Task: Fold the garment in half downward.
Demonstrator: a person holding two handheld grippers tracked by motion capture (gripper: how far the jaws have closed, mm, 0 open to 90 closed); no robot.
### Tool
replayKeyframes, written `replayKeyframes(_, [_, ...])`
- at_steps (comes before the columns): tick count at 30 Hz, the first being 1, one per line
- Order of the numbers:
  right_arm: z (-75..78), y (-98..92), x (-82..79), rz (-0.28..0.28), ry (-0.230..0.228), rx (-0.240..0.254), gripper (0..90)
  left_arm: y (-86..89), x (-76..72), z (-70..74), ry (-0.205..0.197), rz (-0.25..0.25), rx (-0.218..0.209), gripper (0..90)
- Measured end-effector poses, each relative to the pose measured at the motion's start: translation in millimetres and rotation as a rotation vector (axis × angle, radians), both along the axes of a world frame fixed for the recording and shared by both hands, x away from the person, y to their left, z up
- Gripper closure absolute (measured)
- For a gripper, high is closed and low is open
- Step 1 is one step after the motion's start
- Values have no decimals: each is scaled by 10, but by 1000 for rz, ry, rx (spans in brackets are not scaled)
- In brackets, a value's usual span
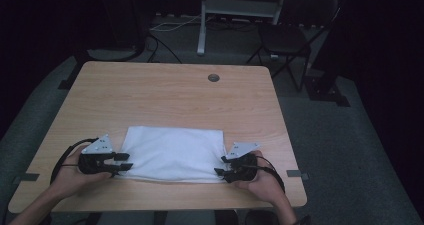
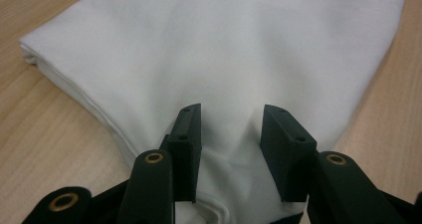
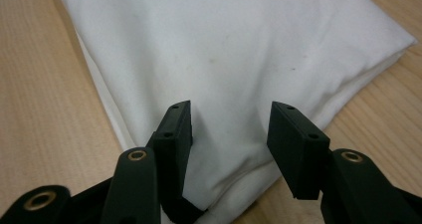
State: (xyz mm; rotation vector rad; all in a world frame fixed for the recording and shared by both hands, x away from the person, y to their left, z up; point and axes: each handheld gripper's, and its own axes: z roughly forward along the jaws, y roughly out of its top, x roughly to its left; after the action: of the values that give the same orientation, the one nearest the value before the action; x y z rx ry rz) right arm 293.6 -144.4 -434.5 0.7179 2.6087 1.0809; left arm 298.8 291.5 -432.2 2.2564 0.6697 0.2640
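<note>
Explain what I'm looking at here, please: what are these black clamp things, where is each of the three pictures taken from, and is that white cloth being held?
A person sits at a wooden table with a hand-held two-jaw tool in each hand: the left gripper and the right gripper. The high view looks down from above the person's side. The other two pictures come from small cameras riding on each gripper, looking along its black jaws.

On the table lies a folded white cloth. Each gripper sits at one near corner of it. In both gripper views the jaws stand apart with cloth between them, the pads not pressing on it, so nothing looks gripped.
</note>
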Motion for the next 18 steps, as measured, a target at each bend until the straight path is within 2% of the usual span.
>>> replayKeyframes(18, [-2, -136, 390, -103, -26, -9, 492, -201, 404, 3, -8, 27, 9, 600])
